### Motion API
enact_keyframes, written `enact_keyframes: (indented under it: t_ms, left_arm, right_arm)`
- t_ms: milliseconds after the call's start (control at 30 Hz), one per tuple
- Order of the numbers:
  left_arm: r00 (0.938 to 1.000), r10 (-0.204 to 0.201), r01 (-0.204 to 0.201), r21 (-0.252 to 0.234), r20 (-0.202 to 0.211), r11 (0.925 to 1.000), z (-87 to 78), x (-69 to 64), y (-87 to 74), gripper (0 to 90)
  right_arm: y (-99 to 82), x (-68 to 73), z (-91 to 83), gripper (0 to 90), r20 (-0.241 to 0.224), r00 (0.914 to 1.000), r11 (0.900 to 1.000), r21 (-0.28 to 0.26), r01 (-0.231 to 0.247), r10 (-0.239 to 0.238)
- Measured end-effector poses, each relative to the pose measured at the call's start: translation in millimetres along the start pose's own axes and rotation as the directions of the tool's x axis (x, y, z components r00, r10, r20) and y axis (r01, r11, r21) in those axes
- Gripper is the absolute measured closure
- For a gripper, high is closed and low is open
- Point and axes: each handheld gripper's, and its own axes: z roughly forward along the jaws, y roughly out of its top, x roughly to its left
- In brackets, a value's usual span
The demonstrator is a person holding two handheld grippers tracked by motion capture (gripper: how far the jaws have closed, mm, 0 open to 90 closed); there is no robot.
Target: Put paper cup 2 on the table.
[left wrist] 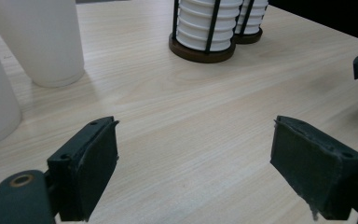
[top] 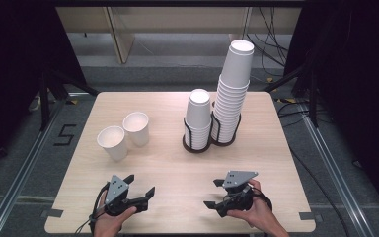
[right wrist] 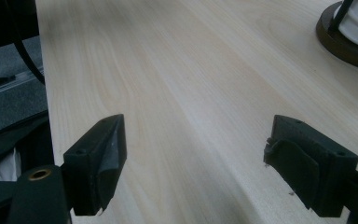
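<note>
Grippers, left (top: 141, 185) and right (top: 214, 193), both wide open, empty, above the table (top: 177, 168).

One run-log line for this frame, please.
left gripper: open, empty, near two loose white paper cups | right gripper: open, empty | stacked white cups in black wire holders: untouched | light wooden table

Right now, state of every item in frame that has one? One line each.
left gripper: open, nothing between the jaws, low over the table.
right gripper: open, holding nothing.
near loose cup: upright, mouth up, standing alone.
far loose cup: upright, mouth up, close beside the first; contact unclear.
short stack: cups nested mouth down in a black holder.
tall stack: nested mouth down in its holder, leaning slightly.
</note>
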Motion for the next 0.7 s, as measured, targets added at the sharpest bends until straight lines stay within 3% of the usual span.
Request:
enact_keyframes:
  t_ms: [133,367,500,700]
  left_arm:
    - [0.9998,0.000,0.001,-0.007,0.022,1.0000,-0.9,-2.5,-4.5,14.3]
    - [0.9985,0.041,-0.043,0.038,0.037,0.9984,-1.1,-15.5,-11.5,14.3]
    - [0.9941,0.077,-0.080,0.033,0.076,0.9963,-2.7,-27.7,-11.5,14.3]
    - [0.9821,0.151,-0.160,0.071,0.113,0.9846,-1.4,-45.3,-16.1,14.3]
  right_arm:
    - [-2.5,2.4,-3.6,20.2,-0.007,0.9999,0.9999,-0.004,-0.015,0.015]
    - [-8.4,4.8,-7.7,19.2,-0.015,0.9995,0.9995,-0.016,-0.027,0.027]
    - [-12.5,6.8,-9.1,16.8,-0.017,0.9993,0.9993,-0.016,-0.035,0.034]
    - [-18.0,10.5,-12.0,15.8,-0.014,0.9984,0.9984,-0.012,-0.055,0.055]
